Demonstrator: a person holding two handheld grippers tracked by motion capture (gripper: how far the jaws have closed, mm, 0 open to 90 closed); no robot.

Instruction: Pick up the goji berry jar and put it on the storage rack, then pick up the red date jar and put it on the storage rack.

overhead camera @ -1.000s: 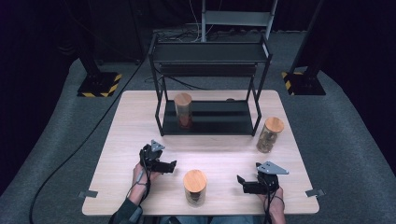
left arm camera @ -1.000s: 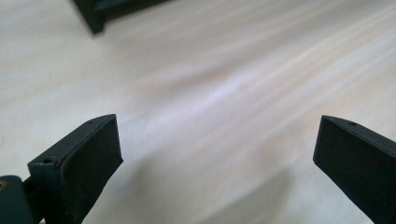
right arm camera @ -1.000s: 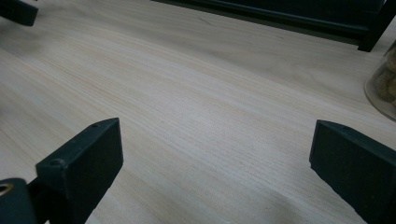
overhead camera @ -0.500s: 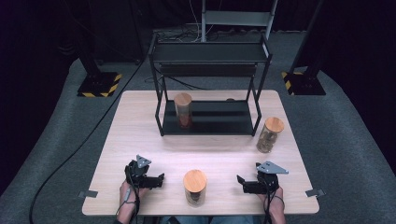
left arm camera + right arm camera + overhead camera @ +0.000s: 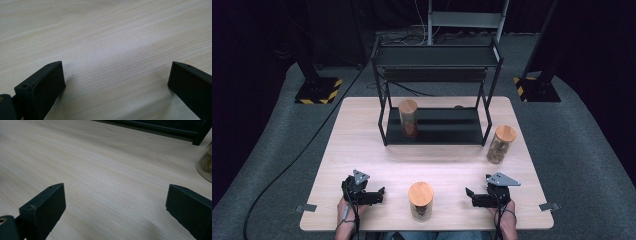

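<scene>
Three glass jars with wooden lids stand about the light wooden table (image 5: 362, 135). One jar (image 5: 420, 200) is at the front middle, between my two grippers. Another jar (image 5: 408, 118) sits on the lower shelf of the black rack (image 5: 437, 60). A third jar (image 5: 500, 144) stands right of the rack; its glass base (image 5: 205, 166) shows at the edge of the right gripper view. My left gripper (image 5: 381, 194) rests low at the front left, open, with bare wood between its jaws (image 5: 117, 82). My right gripper (image 5: 468, 194) rests at the front right, open and holding nothing (image 5: 115, 205).
The black two-level rack stands at the back middle of the table, its bottom rail (image 5: 155, 128) in the right gripper view. Small metal clips (image 5: 305, 207) (image 5: 550, 206) sit at the table's front corners. Grey carpet and black stands with striped bases (image 5: 317, 92) surround the table.
My left gripper has moved back and down from the mid-left of the table to the front edge, then shifted right toward the front jar. The right gripper has stayed in place.
</scene>
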